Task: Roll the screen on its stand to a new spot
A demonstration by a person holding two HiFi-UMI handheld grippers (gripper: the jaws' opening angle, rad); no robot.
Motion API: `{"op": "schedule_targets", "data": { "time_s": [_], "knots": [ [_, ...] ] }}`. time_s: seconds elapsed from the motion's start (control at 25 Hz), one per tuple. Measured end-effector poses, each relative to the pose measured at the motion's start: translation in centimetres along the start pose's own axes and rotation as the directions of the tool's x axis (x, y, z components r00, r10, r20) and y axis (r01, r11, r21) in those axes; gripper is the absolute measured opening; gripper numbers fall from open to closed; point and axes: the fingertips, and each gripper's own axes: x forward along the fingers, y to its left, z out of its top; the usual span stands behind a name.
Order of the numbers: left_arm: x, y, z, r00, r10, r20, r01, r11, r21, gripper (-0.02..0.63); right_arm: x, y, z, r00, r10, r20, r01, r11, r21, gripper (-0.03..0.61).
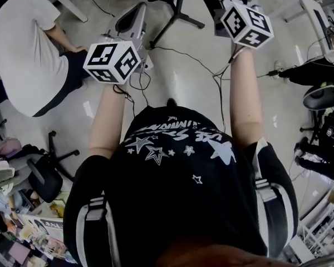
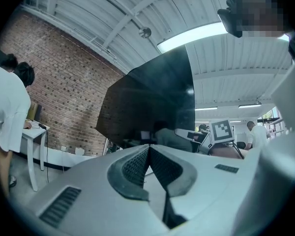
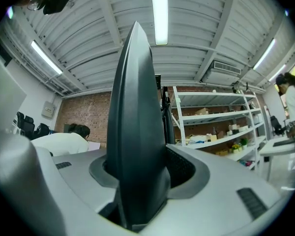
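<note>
Squarely inside right claw (image 3: pixel 140 162): screen (image 3: pixel 135 92) edge.

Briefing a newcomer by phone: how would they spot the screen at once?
Face the brick wall under the ribbed white ceiling. Before it stands a big, flat, glossy black screen, its thin edge clamped in the right hand-held gripper. Nothing nearby is as large, dark and blank.

The screen (image 2: pixel 152 97) is hidden along its lower edge behind the left gripper (image 2: pixel 148 149).
</note>
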Motion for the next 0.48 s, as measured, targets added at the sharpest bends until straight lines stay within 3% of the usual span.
{"op": "schedule_targets", "data": {
  "time_s": [0.4,0.48],
  "knots": [
    [-1.6,-0.5,1.2,1.0,-0.026,0.003,0.026,1.0,0.011,0.011,-1.5,-0.2,0.4,0.998,-0.056,-0.013,0.053,0.99,-0.131,0.217],
    [-2.3,-0.7,1.4,1.0,-0.031,0.002,0.031,0.999,0.011,0.011,-2.2,0.1,0.2,0.998,-0.062,-0.022,0.059,0.991,-0.122,0.264]
  ]
}}
